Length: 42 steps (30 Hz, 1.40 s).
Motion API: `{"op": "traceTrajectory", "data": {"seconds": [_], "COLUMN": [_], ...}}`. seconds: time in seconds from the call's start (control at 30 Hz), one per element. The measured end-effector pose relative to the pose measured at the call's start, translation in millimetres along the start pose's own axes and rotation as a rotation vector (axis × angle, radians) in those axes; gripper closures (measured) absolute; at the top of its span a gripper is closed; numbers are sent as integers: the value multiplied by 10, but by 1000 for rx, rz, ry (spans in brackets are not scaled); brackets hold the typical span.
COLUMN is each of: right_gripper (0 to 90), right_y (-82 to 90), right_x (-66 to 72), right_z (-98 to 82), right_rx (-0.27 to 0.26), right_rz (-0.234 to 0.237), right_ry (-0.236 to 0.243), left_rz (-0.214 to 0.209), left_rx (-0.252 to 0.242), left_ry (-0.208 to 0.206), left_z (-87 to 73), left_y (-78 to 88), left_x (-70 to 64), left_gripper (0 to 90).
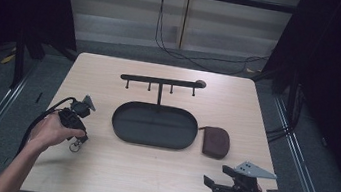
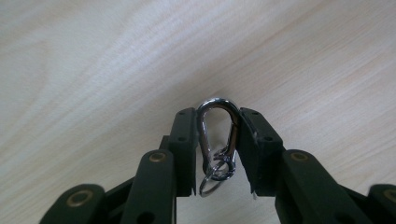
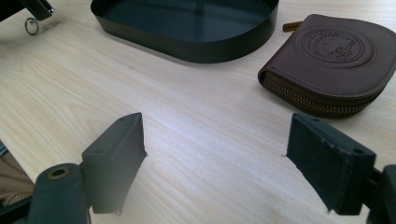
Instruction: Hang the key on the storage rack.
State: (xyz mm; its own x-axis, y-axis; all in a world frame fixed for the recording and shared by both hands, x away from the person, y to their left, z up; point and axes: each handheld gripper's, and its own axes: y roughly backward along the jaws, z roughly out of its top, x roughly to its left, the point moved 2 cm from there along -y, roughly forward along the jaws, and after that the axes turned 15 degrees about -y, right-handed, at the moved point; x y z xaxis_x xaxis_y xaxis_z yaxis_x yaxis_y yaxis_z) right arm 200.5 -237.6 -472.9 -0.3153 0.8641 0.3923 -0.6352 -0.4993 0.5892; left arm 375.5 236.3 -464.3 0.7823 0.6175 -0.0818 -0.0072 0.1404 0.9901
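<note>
Pale wood-grain surface [image 1: 147,173] carries a matte black oval tray [image 1: 155,125], with a hook rack [image 1: 161,81] behind it, a rounded brown leather pouch [image 1: 216,142] just right, right hand-held gripper [image 3: 215,158] spread empty; left of tray, left hand-held gripper [image 2: 217,140] pinches the shiny steel carabiner [image 2: 217,140]; best kept square, ring dangling free.

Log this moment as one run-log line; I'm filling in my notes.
left tongs: shut on carabiner above table | right tongs: open, empty | zip wallet: beside oval tray
</note>
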Motion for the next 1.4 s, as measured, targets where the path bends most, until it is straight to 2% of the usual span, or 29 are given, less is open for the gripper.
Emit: {"op": "traceTrajectory", "data": {"seconds": [0.07, 0.1, 0.17, 0.3, 0.43, 0.53, 0.8, 1.0, 1.13, 1.4], "right_gripper": [186, 186, 186, 186, 186, 186, 186, 186, 186, 186], "right_y": [-1, -1, -2, 0, -2, -1, 0, -7, -1, -5], "right_x": [-2, -4, -4, -4, -5, -5, -7, -10, -8, -10], "right_z": [0, 1, 1, 1, 1, 1, 1, 2, 0, 2], "right_rx": [0, -2, -1, -1, 0, -1, -1, 4, 2, 4], "right_rz": [0, 0, 2, 1, 1, 2, 0, 0, 0, 0], "right_ry": [2, -1, -1, -2, -1, -3, -4, -3, -5, -5], "left_rz": [-4, -23, -12, -16, -18, -18, -11, -13, -11, -9], "left_rx": [-5, -11, -27, -55, -67, -80, -115, -104, -104, -77], "left_ry": [-1, -4, 5, 8, -2, 10, -6, -19, -13, -41], "left_z": [-7, -19, -24, -39, -46, -43, -53, -39, -15, 77], "left_y": [24, 70, 117, 211, 313, 358, 567, 635, 674, 806], "left_x": [-2, -3, 1, 7, 9, -8, -25, -38, -62, -126], "left_gripper": [682, 682, 682, 682, 682, 682, 682, 682, 682, 681]}}
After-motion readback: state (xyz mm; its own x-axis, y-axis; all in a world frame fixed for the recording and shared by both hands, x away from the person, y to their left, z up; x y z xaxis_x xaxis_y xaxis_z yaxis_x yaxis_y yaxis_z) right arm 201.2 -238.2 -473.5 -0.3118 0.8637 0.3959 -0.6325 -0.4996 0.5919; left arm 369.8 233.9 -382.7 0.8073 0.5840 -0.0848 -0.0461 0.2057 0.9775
